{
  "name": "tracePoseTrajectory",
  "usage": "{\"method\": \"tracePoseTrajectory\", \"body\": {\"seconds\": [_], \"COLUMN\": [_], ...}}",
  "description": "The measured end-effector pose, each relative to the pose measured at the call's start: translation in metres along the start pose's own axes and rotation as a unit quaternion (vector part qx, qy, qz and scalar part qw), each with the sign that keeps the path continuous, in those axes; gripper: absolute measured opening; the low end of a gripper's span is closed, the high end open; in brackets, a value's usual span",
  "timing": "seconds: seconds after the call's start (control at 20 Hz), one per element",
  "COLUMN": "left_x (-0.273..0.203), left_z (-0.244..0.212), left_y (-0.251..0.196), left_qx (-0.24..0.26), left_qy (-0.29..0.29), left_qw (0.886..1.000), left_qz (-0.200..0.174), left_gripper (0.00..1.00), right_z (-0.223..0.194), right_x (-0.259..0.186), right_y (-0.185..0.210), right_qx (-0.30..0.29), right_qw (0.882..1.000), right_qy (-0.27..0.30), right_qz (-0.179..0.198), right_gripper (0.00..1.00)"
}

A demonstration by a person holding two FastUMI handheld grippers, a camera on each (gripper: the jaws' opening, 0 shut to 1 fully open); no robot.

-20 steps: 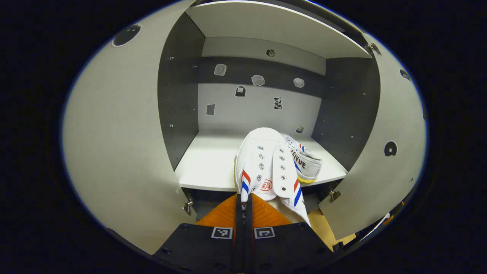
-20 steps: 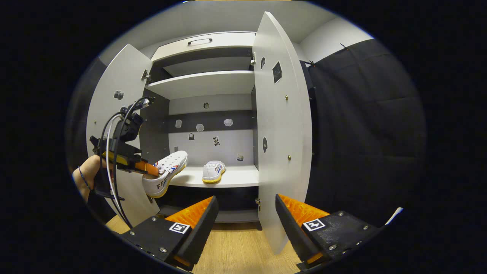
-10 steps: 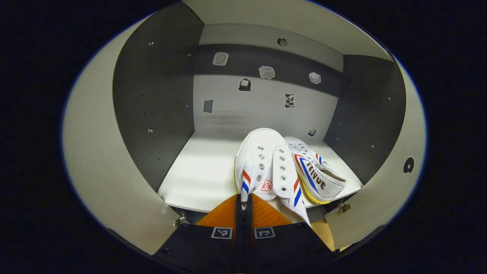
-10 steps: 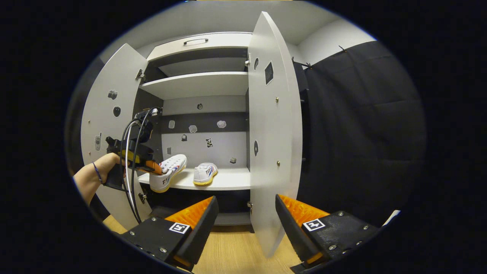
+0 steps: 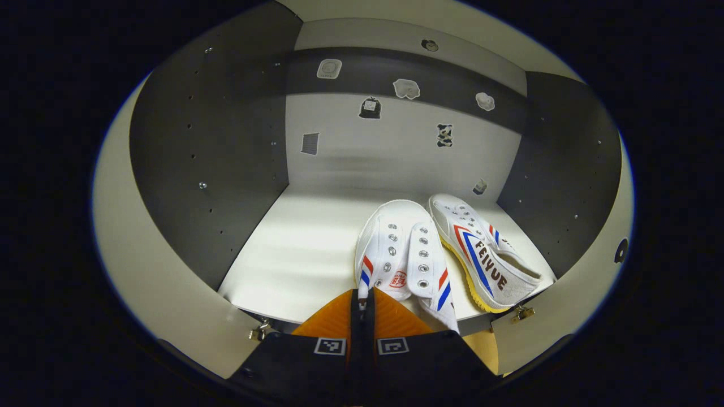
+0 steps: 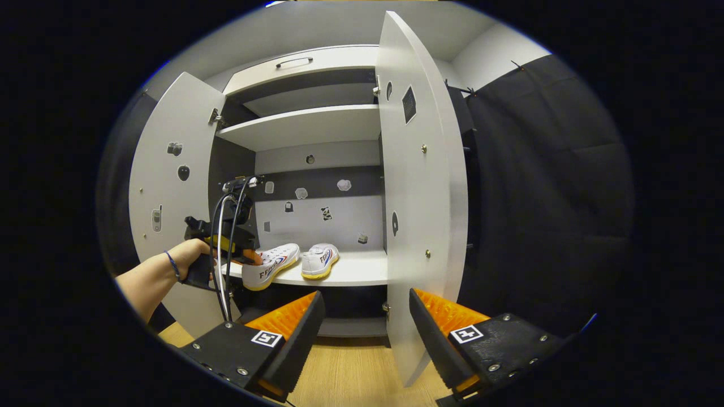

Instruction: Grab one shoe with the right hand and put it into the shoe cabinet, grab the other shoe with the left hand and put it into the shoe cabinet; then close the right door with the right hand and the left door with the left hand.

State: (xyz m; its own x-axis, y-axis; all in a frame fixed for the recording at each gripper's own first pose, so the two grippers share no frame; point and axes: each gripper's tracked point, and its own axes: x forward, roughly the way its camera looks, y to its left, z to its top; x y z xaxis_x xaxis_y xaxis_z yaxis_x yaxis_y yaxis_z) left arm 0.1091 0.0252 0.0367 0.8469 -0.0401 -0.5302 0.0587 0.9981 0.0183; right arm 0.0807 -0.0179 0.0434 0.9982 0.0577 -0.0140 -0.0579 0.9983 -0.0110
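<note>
Left gripper (image 5: 362, 297) jaws pinch shoe (image 5: 404, 257) heel on shelf (image 5: 294, 254); right gripper (image 6: 362, 316) jaws wide.

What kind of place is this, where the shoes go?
Probably a mock-up room in a recording booth: a shoe cabinet with open doors, two white shoes on its shelf, a wooden floor, black cloth beside it.

Left gripper view: close, inside shoe cabinet (image 5: 203, 169), facing its back; right gripper view: farther back, facing cabinet front; both share shelf (image 5: 305, 249) w/ shoes.
</note>
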Motion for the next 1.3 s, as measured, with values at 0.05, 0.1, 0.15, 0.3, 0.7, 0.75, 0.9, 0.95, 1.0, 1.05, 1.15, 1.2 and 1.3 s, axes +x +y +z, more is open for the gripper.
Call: {"method": "tracePoseTrajectory", "body": {"seconds": [0.05,0.1,0.15,0.3,0.7,0.75,0.9,0.95,1.0,1.05,1.15,1.2,1.3], "left_x": [0.0,-0.001,-0.003,-0.016,-0.101,-0.114,-0.159,-0.176,-0.194,-0.211,-0.242,-0.254,-0.279], "left_z": [0.0,-0.002,-0.001,0.008,0.031,0.031,0.034,0.036,0.04,0.044,0.053,0.056,0.064], "left_y": [0.0,-0.001,-0.003,-0.008,-0.006,-0.006,0.003,0.006,0.01,0.014,0.02,0.024,0.034], "left_qx": [0.003,0.007,0.008,0.012,0.036,0.036,0.046,0.053,0.062,0.068,0.072,0.069,0.049], "left_qy": [0.003,0.005,0.004,-0.021,-0.119,-0.131,-0.172,-0.19,-0.206,-0.223,-0.246,-0.249,-0.256], "left_qw": [1.0,1.0,1.0,1.0,0.992,0.991,0.984,0.98,0.976,0.972,0.967,0.966,0.965], "left_qz": [0.002,0.002,-0.001,-0.005,-0.005,-0.008,-0.001,0.003,0.008,0.011,0.011,0.009,-0.003], "left_gripper": [0.06,0.06,0.07,0.24,0.74,0.8,0.99,0.99,0.98,0.98,0.98,0.98,0.99], "right_z": [-0.001,-0.002,-0.003,-0.001,0.005,0.005,0.007,0.008,0.01,0.012,0.015,0.014,0.012], "right_x": [0.001,0.0,0.0,-0.003,-0.024,-0.028,-0.036,-0.039,-0.041,-0.043,-0.044,-0.045,-0.046], "right_y": [0.0,0.001,0.003,0.004,0.003,0.001,-0.015,-0.023,-0.03,-0.04,-0.064,-0.076,-0.096], "right_qx": [0.003,0.006,0.008,0.009,0.006,0.005,-0.003,-0.005,-0.008,-0.01,-0.017,-0.017,-0.014], "right_qw": [1.0,1.0,1.0,1.0,1.0,1.0,0.999,0.999,0.999,0.998,0.996,0.995,0.992], "right_qy": [0.001,0.003,0.003,0.001,-0.01,-0.012,-0.016,-0.019,-0.023,-0.025,-0.032,-0.03,-0.027], "right_qz": [0.0,0.001,0.002,0.0,-0.008,-0.01,-0.027,-0.037,-0.044,-0.055,-0.082,-0.097,-0.122], "right_gripper": [0.92,0.92,0.92,0.92,0.92,0.92,0.92,0.92,0.92,0.92,0.92,0.92,0.92]}}
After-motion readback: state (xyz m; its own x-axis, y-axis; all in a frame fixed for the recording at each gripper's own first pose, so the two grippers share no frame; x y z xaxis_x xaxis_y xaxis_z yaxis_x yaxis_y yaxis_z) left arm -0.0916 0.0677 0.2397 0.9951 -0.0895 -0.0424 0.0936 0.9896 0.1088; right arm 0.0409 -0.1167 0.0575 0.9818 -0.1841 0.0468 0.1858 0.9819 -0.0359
